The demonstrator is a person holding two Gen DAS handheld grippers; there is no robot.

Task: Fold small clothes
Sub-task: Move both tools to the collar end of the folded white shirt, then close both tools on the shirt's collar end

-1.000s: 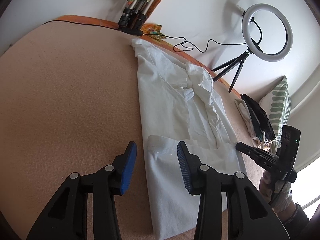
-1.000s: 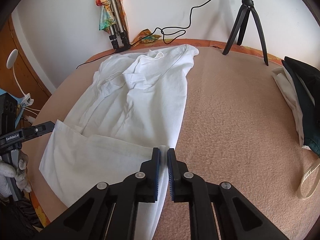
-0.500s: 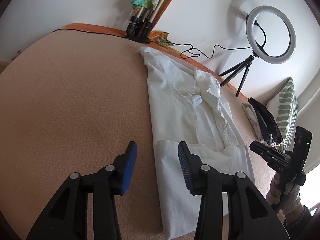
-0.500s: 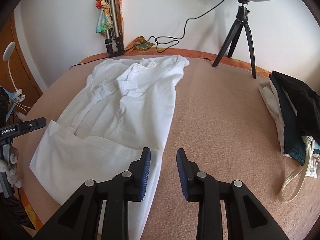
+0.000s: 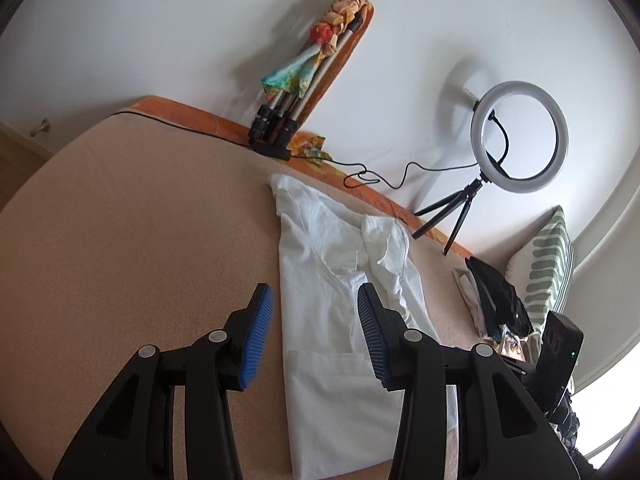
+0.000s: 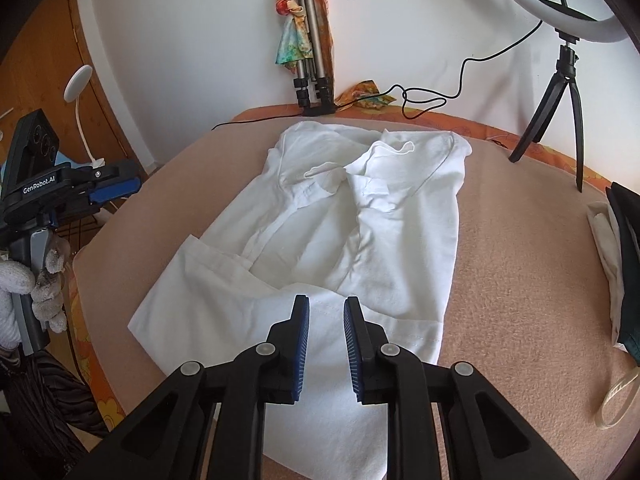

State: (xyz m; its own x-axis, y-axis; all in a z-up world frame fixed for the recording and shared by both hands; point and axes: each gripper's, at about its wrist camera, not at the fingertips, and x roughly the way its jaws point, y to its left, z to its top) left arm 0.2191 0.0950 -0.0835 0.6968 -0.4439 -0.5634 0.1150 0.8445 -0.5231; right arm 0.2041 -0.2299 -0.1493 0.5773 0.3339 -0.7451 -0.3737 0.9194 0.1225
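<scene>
Peach blanket-covered bed (image 6: 520, 280) against white wall. White shirt (image 6: 352, 232) lies spread flat mid-bed, hem folded up. Left claw (image 5: 316, 336) wide apart, empty; right claw (image 6: 325, 344) slightly apart above hem, gripping nothing.

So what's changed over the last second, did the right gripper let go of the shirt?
Yes. The right gripper, shut on the white shirt hem a second ago, has opened and now holds nothing. The left gripper stayed open. The shirt stays flat on the table, bottom hem folded up.
</scene>
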